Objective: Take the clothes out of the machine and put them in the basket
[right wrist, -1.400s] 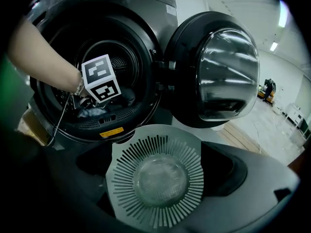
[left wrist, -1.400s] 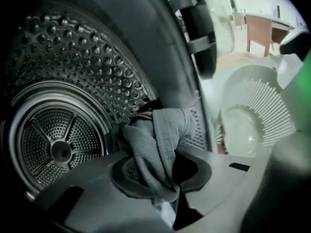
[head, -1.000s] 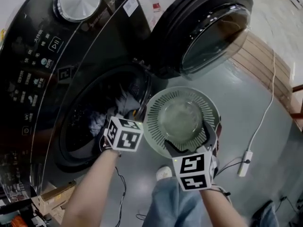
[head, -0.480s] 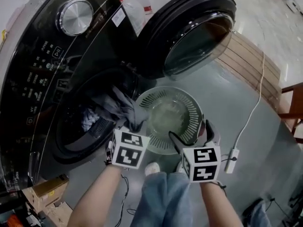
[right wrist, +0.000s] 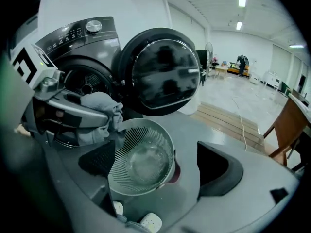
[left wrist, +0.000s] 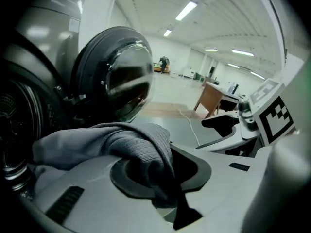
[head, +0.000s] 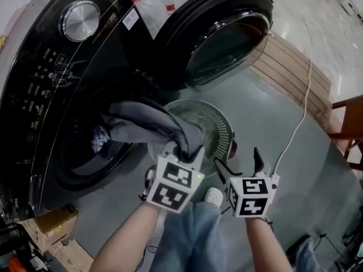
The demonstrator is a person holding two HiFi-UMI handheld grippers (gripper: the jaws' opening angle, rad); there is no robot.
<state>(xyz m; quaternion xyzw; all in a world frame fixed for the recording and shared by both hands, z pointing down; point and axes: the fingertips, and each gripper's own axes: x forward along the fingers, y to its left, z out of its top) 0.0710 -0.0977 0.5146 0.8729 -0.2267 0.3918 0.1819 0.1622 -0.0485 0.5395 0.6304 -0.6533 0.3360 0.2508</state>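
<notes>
A grey garment (head: 142,122) stretches from the black washing machine's drum (head: 79,152) to my left gripper (head: 184,152), which is shut on its end just over the near rim of the pale green slotted basket (head: 222,124). In the left gripper view the cloth (left wrist: 121,144) is bunched between the left gripper's (left wrist: 165,178) pads. My right gripper (head: 241,162) hangs at the basket's right side; its jaws have just been closing a little but stand wide apart with nothing between them. In the right gripper view the basket (right wrist: 141,161) looks empty, with the garment (right wrist: 99,106) at its left rim.
The round machine door (head: 221,33) stands open behind the basket. More laundry (head: 97,139) lies in the drum. A white cable (head: 300,123) runs across the floor, a wooden pallet (head: 295,75) and chair (head: 349,123) are at the right, cardboard boxes (head: 51,231) at the lower left.
My left gripper has drawn the grey garment out of the drum and across to the basket's near rim. My right gripper has slid off to the basket's right.
</notes>
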